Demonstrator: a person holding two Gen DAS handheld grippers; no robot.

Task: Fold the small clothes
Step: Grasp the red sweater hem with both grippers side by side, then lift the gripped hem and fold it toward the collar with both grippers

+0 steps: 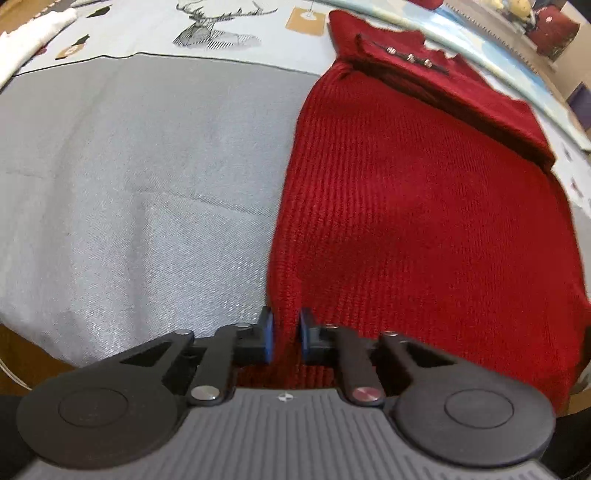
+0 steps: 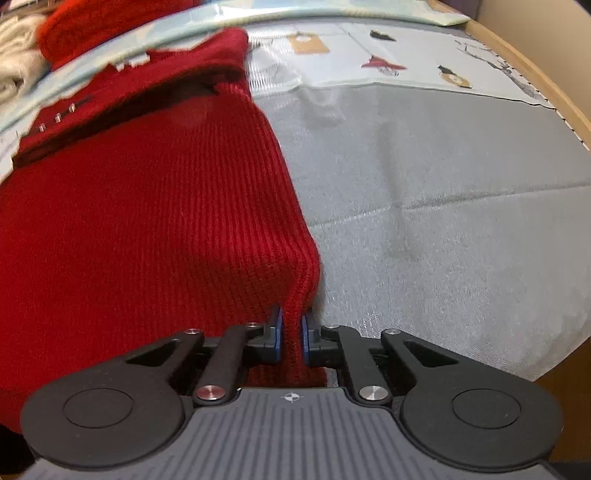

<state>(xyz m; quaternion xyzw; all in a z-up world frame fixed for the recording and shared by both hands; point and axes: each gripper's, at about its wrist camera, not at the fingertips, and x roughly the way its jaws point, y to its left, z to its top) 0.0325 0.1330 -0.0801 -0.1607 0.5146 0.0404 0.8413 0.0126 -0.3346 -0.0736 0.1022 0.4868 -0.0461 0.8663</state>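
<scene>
A dark red ribbed knit garment (image 1: pixel 424 206) lies on the grey cloth, its top part with small metal buttons (image 1: pixel 410 57) folded over at the far end. My left gripper (image 1: pixel 285 336) is shut on the garment's near left corner. My right gripper (image 2: pixel 291 334) is shut on the near right corner of the same garment (image 2: pixel 147 221). Both near corners are lifted a little off the cloth. The buttons also show in the right wrist view (image 2: pixel 57 118).
A grey cloth (image 1: pixel 147 184) covers the table, with a printed pale blue cloth (image 1: pixel 221 29) beyond it. White fabric (image 1: pixel 33 33) lies far left. More red and white clothes (image 2: pixel 22 55) are piled beyond the garment. The wooden table edge (image 2: pixel 546 85) runs at right.
</scene>
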